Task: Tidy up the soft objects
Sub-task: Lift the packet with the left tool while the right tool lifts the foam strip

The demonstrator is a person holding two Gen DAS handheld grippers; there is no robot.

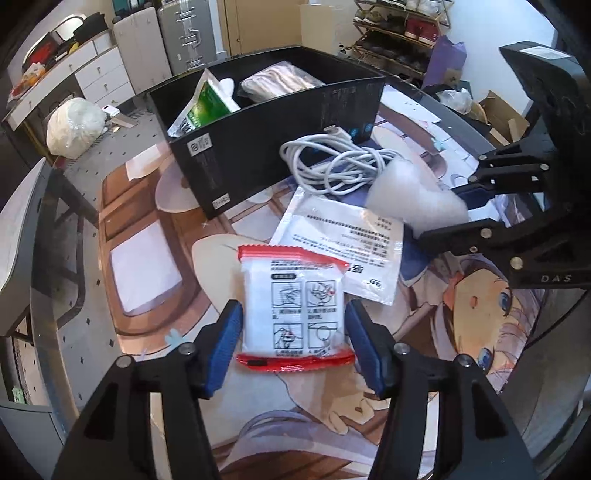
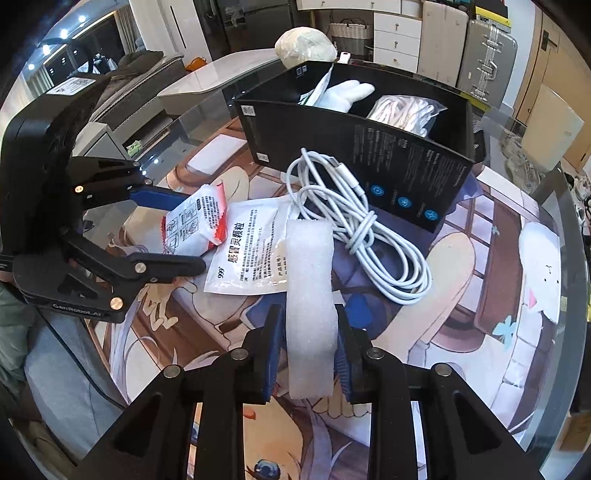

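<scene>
My left gripper (image 1: 293, 332) is open, its blue pads either side of a white packet with red ends (image 1: 295, 314) that lies on the printed mat; the same packet shows in the right wrist view (image 2: 197, 223). My right gripper (image 2: 308, 354) is shut on a white foam strip (image 2: 310, 295), seen from the left wrist view as a blurred white piece (image 1: 410, 195). A flat white sachet (image 1: 343, 240) and a coiled white cable (image 1: 332, 162) lie beside a black box (image 1: 277, 133) that holds a green-white pouch (image 1: 207, 103) and a bagged white bundle (image 1: 277, 81).
The table has a glass rim (image 2: 561, 192) around an anime-print mat (image 2: 480, 295). A white plastic-wrapped lump (image 1: 74, 125) sits on a side surface. Drawers, suitcases and a shoe rack (image 1: 399, 33) stand behind.
</scene>
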